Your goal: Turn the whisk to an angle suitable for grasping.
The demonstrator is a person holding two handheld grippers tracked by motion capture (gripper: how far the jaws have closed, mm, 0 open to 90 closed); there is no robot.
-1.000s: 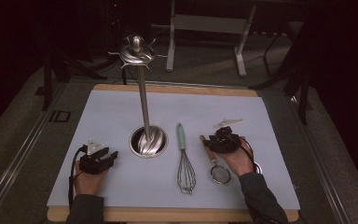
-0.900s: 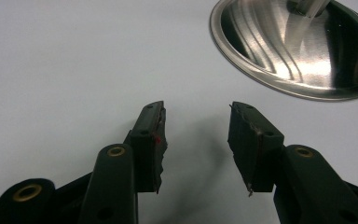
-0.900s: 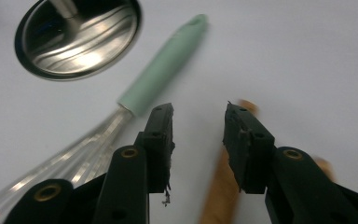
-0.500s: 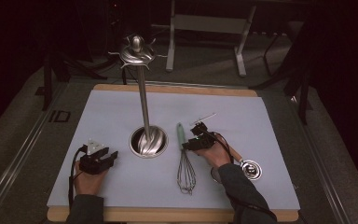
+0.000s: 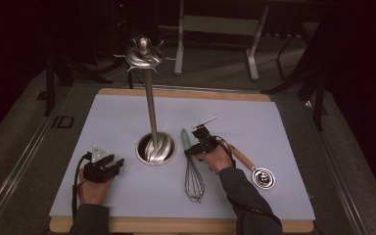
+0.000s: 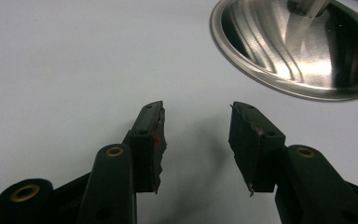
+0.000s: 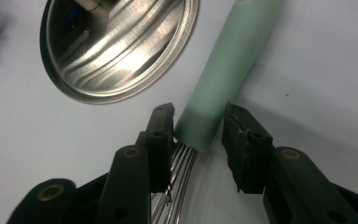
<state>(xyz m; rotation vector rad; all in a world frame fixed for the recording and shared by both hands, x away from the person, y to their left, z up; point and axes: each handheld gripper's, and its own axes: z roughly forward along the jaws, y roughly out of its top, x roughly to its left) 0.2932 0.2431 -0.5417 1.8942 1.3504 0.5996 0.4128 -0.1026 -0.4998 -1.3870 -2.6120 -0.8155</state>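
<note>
The right tool (image 7: 196,122) is straddling the whisk (image 5: 192,166) where its mint handle (image 7: 223,79) meets the wires, jaws just closing in around it but not yet pressing, apparently lining up for a balanced lift. Beyond it, the steel stand base (image 7: 121,46) is waiting. The left tool (image 6: 196,140) is idling wide open, holding nothing, above the surface (image 6: 74,70).

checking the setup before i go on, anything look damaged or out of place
Nothing spilled or askew. The only oddity is worn, ragged pads on the right gripper, which straddles the whisk; the left gripper shows frayed pads too.
</note>
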